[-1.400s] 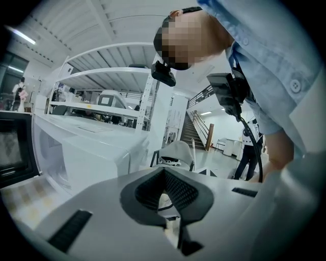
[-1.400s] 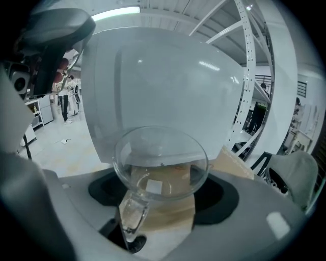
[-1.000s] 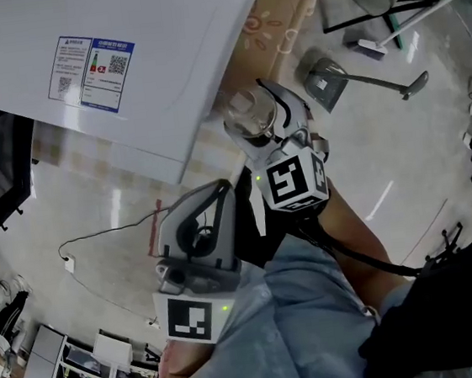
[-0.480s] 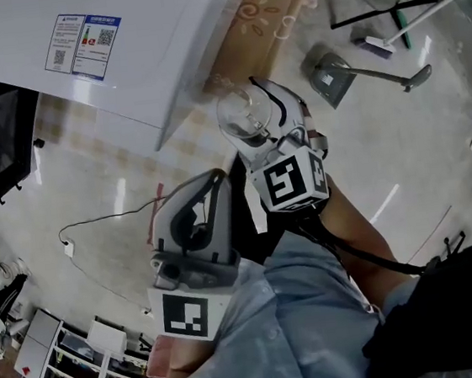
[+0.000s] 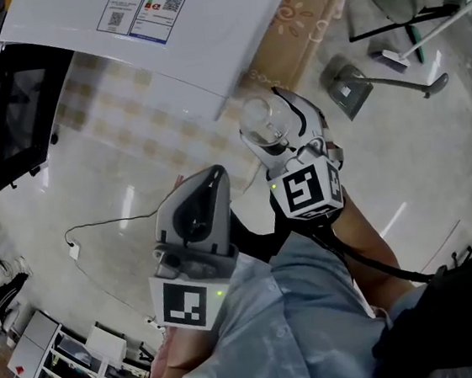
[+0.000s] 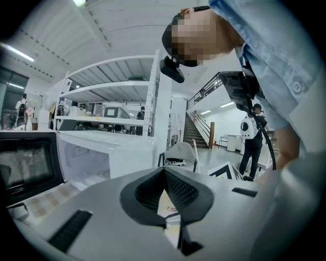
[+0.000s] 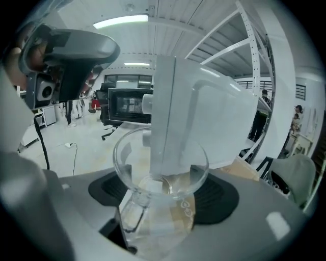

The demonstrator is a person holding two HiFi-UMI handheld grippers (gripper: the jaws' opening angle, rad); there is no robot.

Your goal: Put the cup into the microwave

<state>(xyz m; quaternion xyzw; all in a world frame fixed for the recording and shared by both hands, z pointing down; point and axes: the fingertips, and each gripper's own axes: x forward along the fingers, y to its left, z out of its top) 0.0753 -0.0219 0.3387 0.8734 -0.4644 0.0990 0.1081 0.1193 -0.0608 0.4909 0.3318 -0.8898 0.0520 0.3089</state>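
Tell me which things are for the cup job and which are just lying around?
For the job: glass cup, held in the right gripper; microwave with its door open.
Just lying about: dustpan, floor cable, chair.

Glossy pale floor (image 5: 92, 188), white shelving (image 6: 114, 86), staircase (image 6: 193, 133), ceiling strip lights (image 7: 121, 21).

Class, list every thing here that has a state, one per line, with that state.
microwave: door open
cup: empty, held in the air
right gripper: shut on the cup
left gripper: shut, holding nothing
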